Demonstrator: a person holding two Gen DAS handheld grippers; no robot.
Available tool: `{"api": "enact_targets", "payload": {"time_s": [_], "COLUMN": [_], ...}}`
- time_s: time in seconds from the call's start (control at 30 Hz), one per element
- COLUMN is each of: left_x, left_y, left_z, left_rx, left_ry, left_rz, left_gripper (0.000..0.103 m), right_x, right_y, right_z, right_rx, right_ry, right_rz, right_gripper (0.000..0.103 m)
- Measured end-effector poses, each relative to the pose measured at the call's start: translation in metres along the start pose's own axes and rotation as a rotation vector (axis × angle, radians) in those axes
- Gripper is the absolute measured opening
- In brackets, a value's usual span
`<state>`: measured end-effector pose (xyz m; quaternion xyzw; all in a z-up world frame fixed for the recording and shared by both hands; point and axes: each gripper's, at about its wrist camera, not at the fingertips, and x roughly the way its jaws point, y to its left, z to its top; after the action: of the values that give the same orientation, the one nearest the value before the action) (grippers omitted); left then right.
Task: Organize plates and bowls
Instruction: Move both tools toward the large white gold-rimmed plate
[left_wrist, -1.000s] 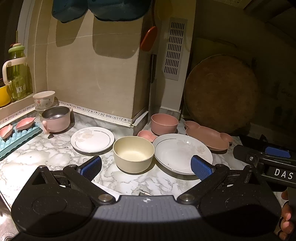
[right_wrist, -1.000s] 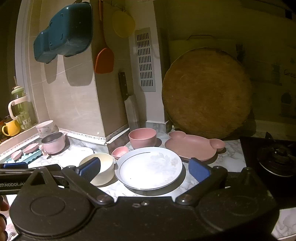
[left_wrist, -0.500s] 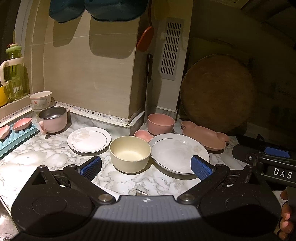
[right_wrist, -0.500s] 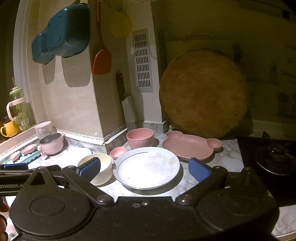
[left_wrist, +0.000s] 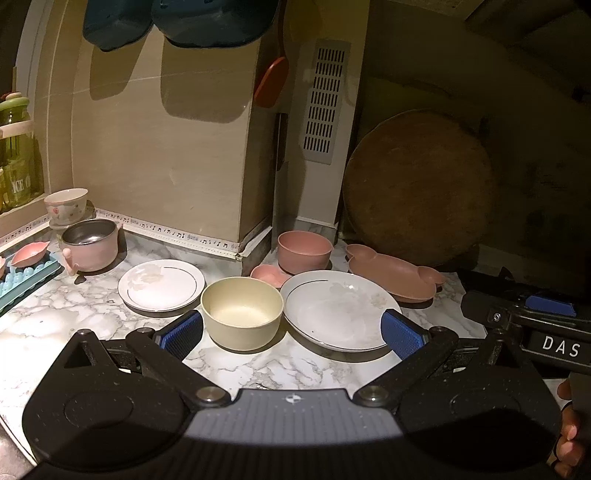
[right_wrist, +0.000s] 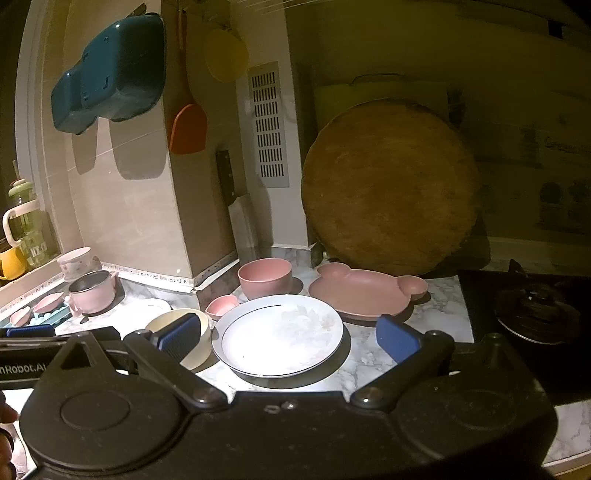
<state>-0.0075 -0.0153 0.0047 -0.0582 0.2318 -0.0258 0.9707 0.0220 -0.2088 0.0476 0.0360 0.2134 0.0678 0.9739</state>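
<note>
Both grippers hover wide open, holding nothing: left gripper (left_wrist: 291, 328) faces the cream bowl (left_wrist: 242, 312), right gripper (right_wrist: 288, 338) the plate (right_wrist: 277, 334). Best approach low, pinching one rim squarely.

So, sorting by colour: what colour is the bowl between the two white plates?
Pale cream-yellow bowl, seen best in the left wrist view.

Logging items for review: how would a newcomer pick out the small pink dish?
Find the round wooden board leaning on the back wall. Left of it stands a pink bowl; the small pink dish lies just before it, shallow and tiny, beside the large white plate.
</note>
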Motion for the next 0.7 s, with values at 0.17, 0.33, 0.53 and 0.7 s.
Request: {"api": "enact_targets", "payload": {"time_s": [0.17,0.33,0.53,0.7], "left_x": [-0.0012,-0.0031,-0.0029,0.0003], "left_y": [-0.0005,-0.0013,-0.0023,-0.0025], "left_z": [0.0008,0.0014,0.0019,0.0027], "left_rx": [0.0,0.001,0.005,0.007], "left_ry": [-0.006,-0.012,-0.016,-0.016], "left_rz": [-0.001,0.004,0.003,0.001], "left_gripper": [0.103,0.103,0.103,0.103], "right_x": [-0.0024,-0.0032,-0.0066,-0.0062], "right_y": [-0.001,-0.0019,-0.0016,-0.0022], "right_z": [-0.0007,-0.0013,-0.0029,-0.002], "right_rx": [0.001,0.001,0.001,0.003], "right_ry": [-0.01,-0.014,-0.024,-0.022], "right_rz": [0.0,0.001,0.004,0.002], "right_gripper": [0.102,0.102,0.102,0.102]}}
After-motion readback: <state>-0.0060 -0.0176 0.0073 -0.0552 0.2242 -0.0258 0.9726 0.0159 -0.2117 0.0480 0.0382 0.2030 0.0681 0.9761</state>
